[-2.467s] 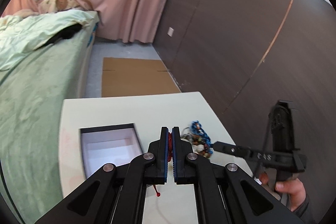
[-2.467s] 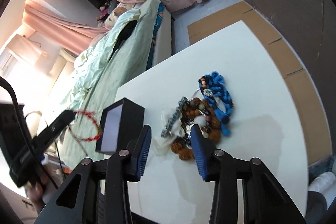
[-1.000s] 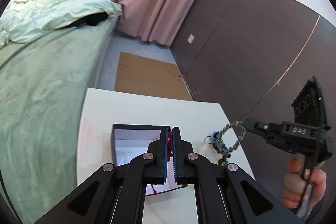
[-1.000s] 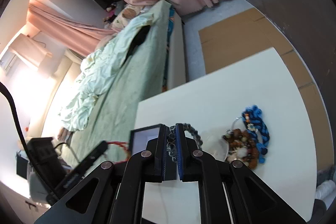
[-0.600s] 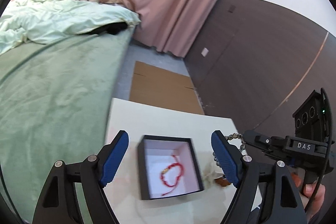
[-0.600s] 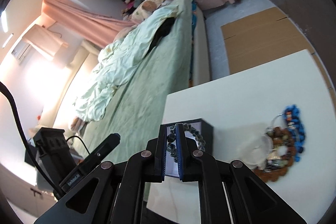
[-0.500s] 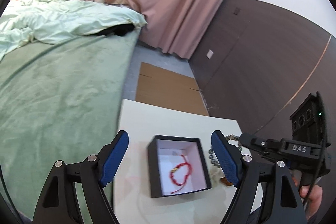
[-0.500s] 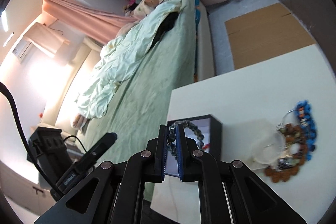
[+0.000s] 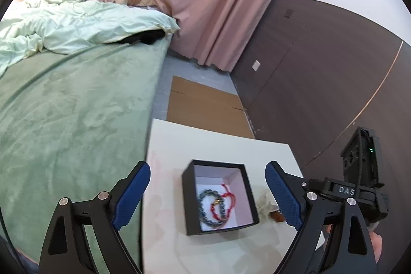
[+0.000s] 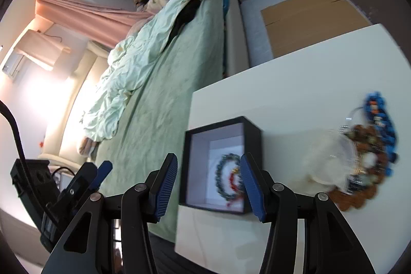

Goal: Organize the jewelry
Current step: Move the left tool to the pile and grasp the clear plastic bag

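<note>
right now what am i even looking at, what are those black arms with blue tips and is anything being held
Those are two hand-held grippers, each with a camera looking along its fingers. The left hand-held gripper frames one picture, the right hand-held gripper the other. Both look down at a white table beside a bed. On it sits a black box containing a grey-blue bead bracelet and a red cord bracelet. A jewelry pile lies further along the table. Both pairs of jaws are opening and hold nothing.
</note>
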`<state>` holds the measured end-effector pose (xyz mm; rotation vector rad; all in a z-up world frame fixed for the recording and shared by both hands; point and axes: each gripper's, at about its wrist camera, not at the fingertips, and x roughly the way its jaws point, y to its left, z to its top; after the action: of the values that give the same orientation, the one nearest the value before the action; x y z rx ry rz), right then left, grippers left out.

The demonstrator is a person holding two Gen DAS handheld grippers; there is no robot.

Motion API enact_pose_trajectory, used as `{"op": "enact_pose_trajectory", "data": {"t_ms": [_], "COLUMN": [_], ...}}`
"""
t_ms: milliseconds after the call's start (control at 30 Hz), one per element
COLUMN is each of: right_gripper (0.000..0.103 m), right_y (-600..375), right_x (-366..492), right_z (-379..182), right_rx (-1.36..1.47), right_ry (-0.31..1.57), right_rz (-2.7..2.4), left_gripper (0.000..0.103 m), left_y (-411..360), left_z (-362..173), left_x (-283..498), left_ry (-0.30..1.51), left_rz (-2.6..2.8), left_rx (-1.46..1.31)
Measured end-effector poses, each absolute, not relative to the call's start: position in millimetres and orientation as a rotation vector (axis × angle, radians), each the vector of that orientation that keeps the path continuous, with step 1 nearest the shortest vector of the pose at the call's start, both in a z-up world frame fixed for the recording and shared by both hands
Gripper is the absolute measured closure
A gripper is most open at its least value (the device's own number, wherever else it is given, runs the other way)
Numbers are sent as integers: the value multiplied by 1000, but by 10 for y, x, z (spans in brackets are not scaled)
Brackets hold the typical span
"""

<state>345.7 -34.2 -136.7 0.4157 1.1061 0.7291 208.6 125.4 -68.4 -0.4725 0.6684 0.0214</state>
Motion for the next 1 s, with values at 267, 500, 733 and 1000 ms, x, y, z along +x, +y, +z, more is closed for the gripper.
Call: {"op": "enact_pose_trajectory", "data": {"t_ms": [267, 500, 733, 1000], "right_gripper": [51, 26, 12, 3], "right_y": [-902, -1377, -1780, -2123], "right_x": [3265, 3063, 2973, 2874], "right_z": [-1272, -1241, -1314, -1444], "right_rx": [462, 486, 516, 540], "right_ry": [1044, 956, 939, 942], "right_rz": [642, 546, 436, 394], "left_gripper": [12, 12, 7, 0], "left_y": [886, 527, 204, -59], "left_z": [-677, -751, -809, -850], "left_x": [2190, 2342, 2401, 2473], "left_ry": [683, 731, 760, 789], "left_rz": [-68, -147, -177, -209], "left_rx": [-428, -360, -314, -292]}}
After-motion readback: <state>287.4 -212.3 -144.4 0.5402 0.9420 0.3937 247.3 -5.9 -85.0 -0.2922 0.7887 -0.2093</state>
